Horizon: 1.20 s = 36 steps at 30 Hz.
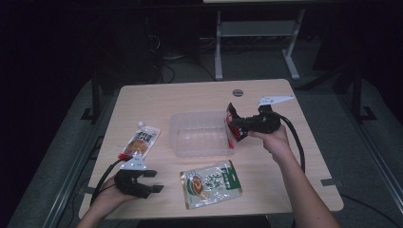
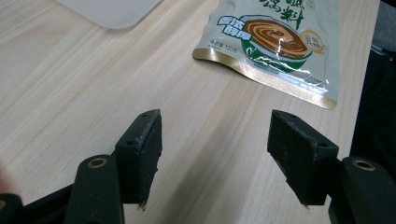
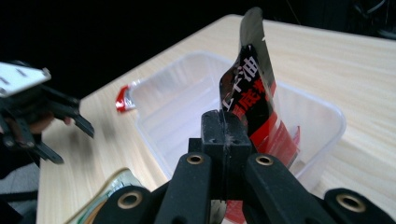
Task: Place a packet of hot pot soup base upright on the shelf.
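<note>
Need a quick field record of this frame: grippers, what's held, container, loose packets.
right gripper: jaws shut on a red-and-black foil packet, held over the container's right end
left gripper: jaws open, nothing between them, low over the table
container: clear plastic rectangular tub, mid-table
loose packets: green-and-white pouch near front edge; orange spouted pouch left of tub
table: light wooden top

green pouch (image 1: 210,184), orange pouch (image 1: 139,143) on table (image 1: 157,97).

Table (image 1: 199,97): pale matt wood grain. Tub (image 1: 199,134): clear smooth plastic. Red-black sachet (image 3: 254,88): glossy foil. Green pouch (image 2: 275,42): shiny film.
</note>
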Motion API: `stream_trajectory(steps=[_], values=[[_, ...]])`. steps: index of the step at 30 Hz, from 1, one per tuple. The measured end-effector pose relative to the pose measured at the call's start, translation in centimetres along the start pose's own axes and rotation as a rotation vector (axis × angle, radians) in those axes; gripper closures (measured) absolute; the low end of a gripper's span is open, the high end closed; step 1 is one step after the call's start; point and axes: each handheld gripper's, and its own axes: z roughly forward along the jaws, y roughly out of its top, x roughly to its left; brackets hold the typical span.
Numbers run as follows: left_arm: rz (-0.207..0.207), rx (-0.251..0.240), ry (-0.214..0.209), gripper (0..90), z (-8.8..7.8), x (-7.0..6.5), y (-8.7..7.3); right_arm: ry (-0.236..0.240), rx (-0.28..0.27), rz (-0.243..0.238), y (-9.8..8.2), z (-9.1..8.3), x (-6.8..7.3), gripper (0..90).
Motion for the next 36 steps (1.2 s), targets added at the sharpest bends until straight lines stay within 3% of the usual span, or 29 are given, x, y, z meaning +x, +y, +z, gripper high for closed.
stream_trajectory(steps=[11, 17, 24, 25, 36], values=[[0.0, 0.01, -0.011, 34.9, 0.1, 0.1, -0.1, -0.021, 0.034, 0.005, -0.9, 1.1, -0.5, 89.5], [-0.008, 0.013, -0.015, 34.9, 0.3, 0.1, -0.2, -0.027, 0.034, 0.039, -1.5, 1.2, -1.1, 88.2], [0.003, 0.027, -0.022, 34.9, 0.5, 0.1, -0.2, -0.047, 0.048, 0.063, -2.1, 1.9, -1.3, 56.6], [0.004, 0.028, -0.022, 34.9, 0.5, 0.1, -0.2, -0.079, 0.046, 0.052, -2.1, 2.0, -1.1, 44.3], [-0.005, 0.019, -0.02, 33.0, 0.4, 0.2, -0.3, -0.133, 0.054, 0.025, -2.0, 0.9, -0.5, 18.2]])
